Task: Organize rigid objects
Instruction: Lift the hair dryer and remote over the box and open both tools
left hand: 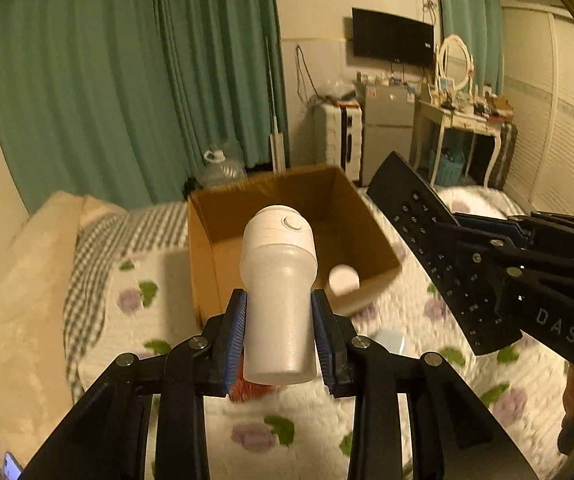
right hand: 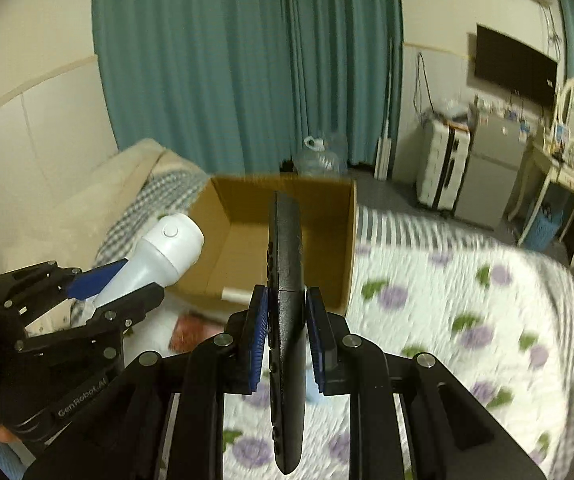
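Left tool (left hand: pixel 278 332) clamps a smooth white cylindrical bottle (left hand: pixel 277 280); right tool (right hand: pixel 287 336) clamps a flat black remote (right hand: pixel 285 280).

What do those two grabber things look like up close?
Both are black plastic claws with silver round bolts and ridged blue pads. The left gripper has "GenRobot.AI" in pale letters on its body. The right gripper shows pale letters "DAS".

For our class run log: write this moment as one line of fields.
left gripper: shut on white bottle | right gripper: shut on black remote | cardboard box: open, on bed, ahead
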The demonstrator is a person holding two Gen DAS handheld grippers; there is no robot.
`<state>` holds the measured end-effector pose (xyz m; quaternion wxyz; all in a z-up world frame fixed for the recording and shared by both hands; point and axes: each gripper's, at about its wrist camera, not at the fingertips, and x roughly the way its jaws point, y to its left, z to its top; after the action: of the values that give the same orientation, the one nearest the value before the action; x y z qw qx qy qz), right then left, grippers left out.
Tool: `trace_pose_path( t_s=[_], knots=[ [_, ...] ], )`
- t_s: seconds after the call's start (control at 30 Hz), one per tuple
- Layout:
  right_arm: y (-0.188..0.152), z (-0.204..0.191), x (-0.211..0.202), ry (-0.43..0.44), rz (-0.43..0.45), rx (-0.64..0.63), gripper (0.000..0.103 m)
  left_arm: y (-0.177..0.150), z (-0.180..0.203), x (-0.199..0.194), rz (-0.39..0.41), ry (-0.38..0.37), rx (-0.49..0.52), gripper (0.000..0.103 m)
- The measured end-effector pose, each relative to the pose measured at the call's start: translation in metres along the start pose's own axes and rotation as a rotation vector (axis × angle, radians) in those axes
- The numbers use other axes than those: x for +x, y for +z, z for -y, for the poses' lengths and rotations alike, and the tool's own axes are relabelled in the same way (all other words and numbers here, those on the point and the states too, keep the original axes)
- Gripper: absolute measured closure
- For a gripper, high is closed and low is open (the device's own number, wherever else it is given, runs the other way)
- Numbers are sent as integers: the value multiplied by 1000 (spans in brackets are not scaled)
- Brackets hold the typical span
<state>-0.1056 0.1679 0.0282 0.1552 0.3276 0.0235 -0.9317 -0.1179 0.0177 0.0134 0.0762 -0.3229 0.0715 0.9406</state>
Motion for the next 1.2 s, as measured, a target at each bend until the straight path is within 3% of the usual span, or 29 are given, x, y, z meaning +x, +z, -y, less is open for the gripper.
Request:
trace_pose_path(
  t_s=[0.17, 0.4, 0.67, 0.9, 0.93, 0.97, 1.03, 1.07, 1.1, 1.2],
  knots=[
    [41, 7, 15, 9, 27, -21, 85, 31, -9, 13, 23, 17, -9, 70],
    [76, 19, 66, 1, 13, -39, 85, 57, -17, 66, 10, 53, -31, 70],
    [66, 34, 144, -13, -82, -24, 85, 45, -18, 127, -58, 67, -33, 70],
    [52, 43, 174, -8, -110, -18, 84, 22, -20, 153, -99, 50, -33, 70],
    [52, 44, 173, -7, -101, -13, 84, 20, -20, 153, -93, 49, -28, 66],
    [53, 45, 172, -7, -98, -3, 84, 18, -18, 150, -90, 63, -22, 49],
    [55, 45, 169, -12, -98, 10, 62, 18, -15, 142, -78, 98, -12, 34],
    [56, 45, 163, -34, -91, 13, 37, 19, -13, 135, -61, 99, -8, 34],
    [58, 45, 153, -59, -68, 14, 32, 22, -13, 128, -57, 92, -9, 34],
    [64, 47, 126, -88, -47, 25, 32, 27, -17, 106, -48, 85, -25, 34]
  ],
)
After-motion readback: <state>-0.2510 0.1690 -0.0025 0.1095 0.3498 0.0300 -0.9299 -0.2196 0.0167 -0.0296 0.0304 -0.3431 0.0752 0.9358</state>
